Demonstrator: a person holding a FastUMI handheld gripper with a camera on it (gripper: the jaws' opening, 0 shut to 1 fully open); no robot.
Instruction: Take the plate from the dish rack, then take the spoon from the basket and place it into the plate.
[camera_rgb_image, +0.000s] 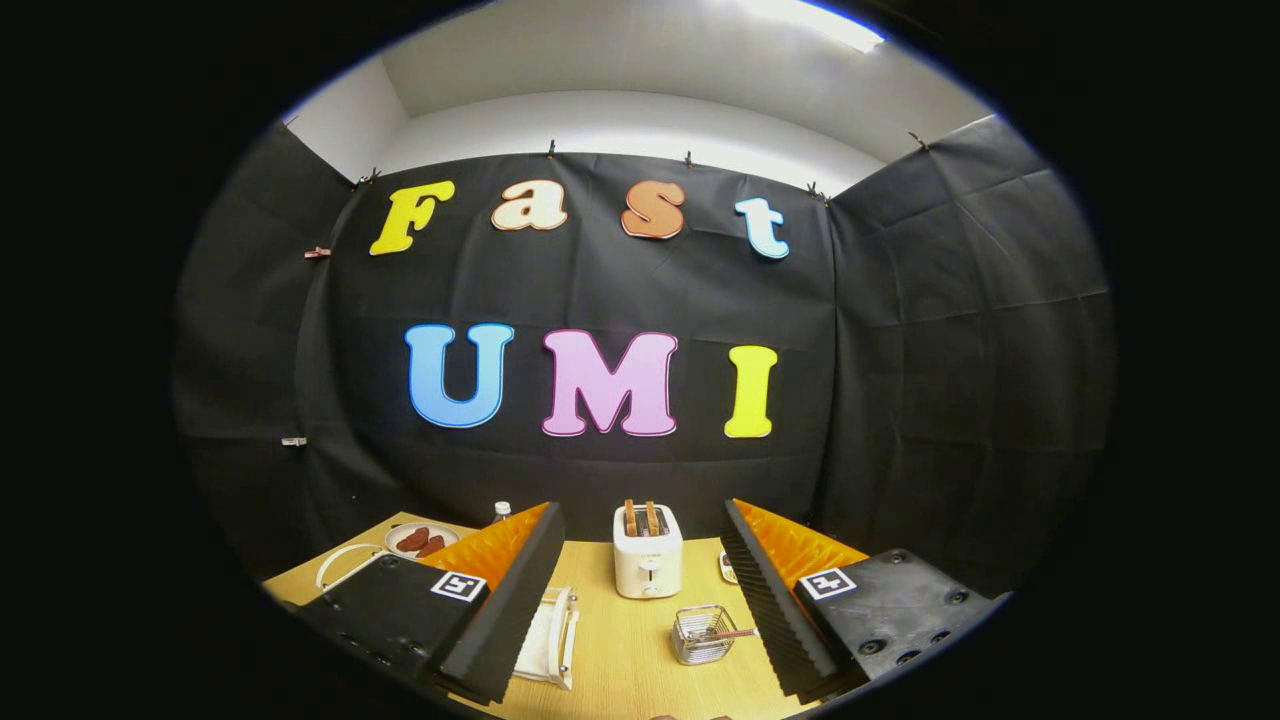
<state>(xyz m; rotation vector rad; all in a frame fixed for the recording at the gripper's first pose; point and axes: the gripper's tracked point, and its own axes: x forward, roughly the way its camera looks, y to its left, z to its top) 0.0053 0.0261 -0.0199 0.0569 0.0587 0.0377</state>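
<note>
I see the plate (548, 632) standing on edge in the white dish rack (568, 622) on the near left of the bench (630, 650), partly hidden behind my left finger. The spoon (728, 634) lies in the small wire basket (703, 634) on the near right, its handle poking out over the rim toward my right finger. Rack and basket sit apart, with bare wood between them.

My claw (640, 590) is spread wide, both fingers well apart and nothing between them but open bench; it grips nothing. The rack is just beside the inner face of the left finger, and the basket is just beside the inner face of the right finger; I cannot tell whether either touches.

Beyond the fingers, roughly midway between them, a white toaster (648, 565) stands upright with two slices of toast (640, 518) sticking out of its slots. Just right of the toaster a small white object (727, 566) peeks out from behind the right finger; I cannot tell what it is. Far left, beyond the left finger, a dish with brown pieces of food (421, 540) rests on the bench, a bottle cap (502, 509) shows behind it, and a white curved handle (343, 563) lies nearer.
</note>
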